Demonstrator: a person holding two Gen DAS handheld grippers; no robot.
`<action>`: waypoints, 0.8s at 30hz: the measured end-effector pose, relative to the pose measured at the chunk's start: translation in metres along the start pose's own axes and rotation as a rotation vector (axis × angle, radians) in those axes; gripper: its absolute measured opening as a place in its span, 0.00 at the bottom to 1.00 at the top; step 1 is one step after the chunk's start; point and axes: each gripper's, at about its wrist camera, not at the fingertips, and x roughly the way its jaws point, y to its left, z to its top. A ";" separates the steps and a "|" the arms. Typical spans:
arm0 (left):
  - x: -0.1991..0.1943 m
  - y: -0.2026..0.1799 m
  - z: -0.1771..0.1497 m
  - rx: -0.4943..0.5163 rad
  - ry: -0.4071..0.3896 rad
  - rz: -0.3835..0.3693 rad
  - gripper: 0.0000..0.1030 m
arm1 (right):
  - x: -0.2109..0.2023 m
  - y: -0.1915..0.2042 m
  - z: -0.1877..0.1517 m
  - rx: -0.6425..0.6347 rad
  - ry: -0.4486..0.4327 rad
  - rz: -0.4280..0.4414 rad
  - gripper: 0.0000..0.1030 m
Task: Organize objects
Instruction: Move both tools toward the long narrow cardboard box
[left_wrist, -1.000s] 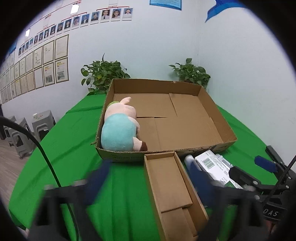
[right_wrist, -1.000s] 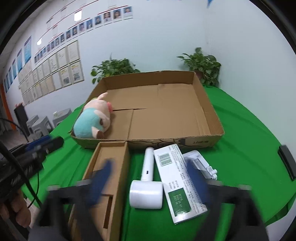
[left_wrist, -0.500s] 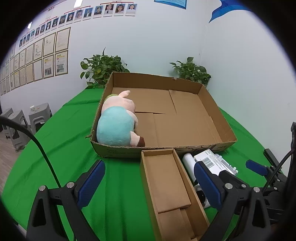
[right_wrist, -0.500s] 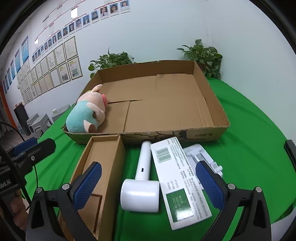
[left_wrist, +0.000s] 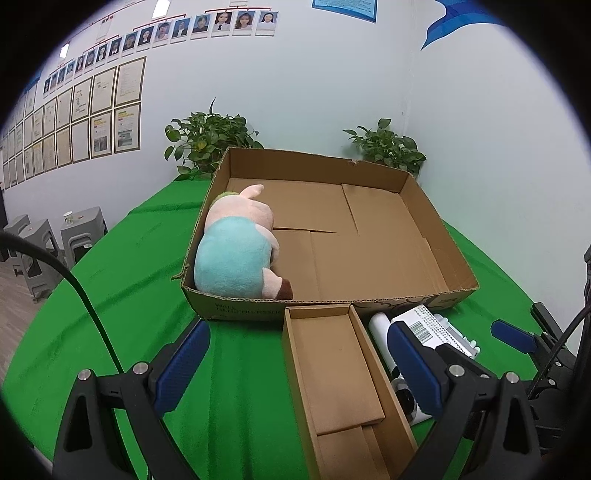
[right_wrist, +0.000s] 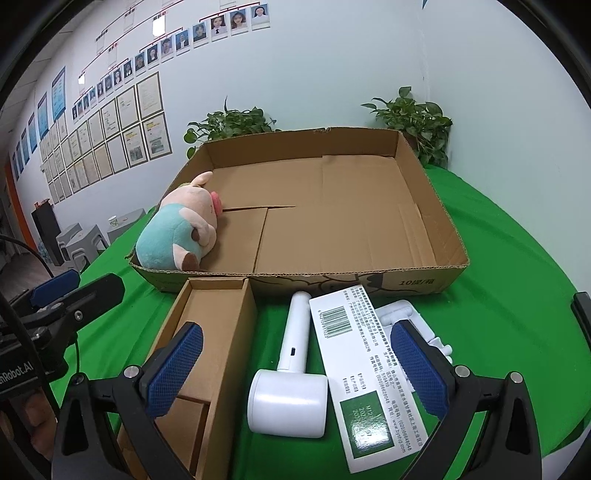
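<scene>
Currently both grippers, left (left_wrist: 295, 363) and right (right_wrist: 293, 365), hover spread and empty low in frame; with the plush (right_wrist: 177, 230) already in the tray (right_wrist: 448, 236), the dryer (right_wrist: 291, 373) at lower centre seems next, best pinched squarely across its handle.

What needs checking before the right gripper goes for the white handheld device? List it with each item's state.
1. Right gripper open and holding nothing: ok, fingers spread wide.
2. White handheld device reachable: ok, it lies flat on the green cloth between the fingers.
3. Clearance beside it: not ok, the flat white-and-green box lies close along its right and the narrow cardboard box along its left.
4. Space in the large cardboard tray: ok, only the plush pig sits in its left corner.
5. Left gripper out of the way: ok, open, over the narrow box.
</scene>
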 end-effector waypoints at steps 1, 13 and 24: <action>0.000 0.001 0.000 -0.002 0.000 -0.002 0.94 | 0.000 0.001 0.000 -0.002 -0.001 0.003 0.99; 0.001 0.011 -0.013 -0.001 0.080 -0.070 0.94 | -0.014 0.001 -0.016 -0.035 -0.031 0.145 0.99; 0.014 0.016 -0.057 -0.020 0.265 -0.197 0.89 | -0.026 -0.001 -0.061 -0.081 0.113 0.232 0.87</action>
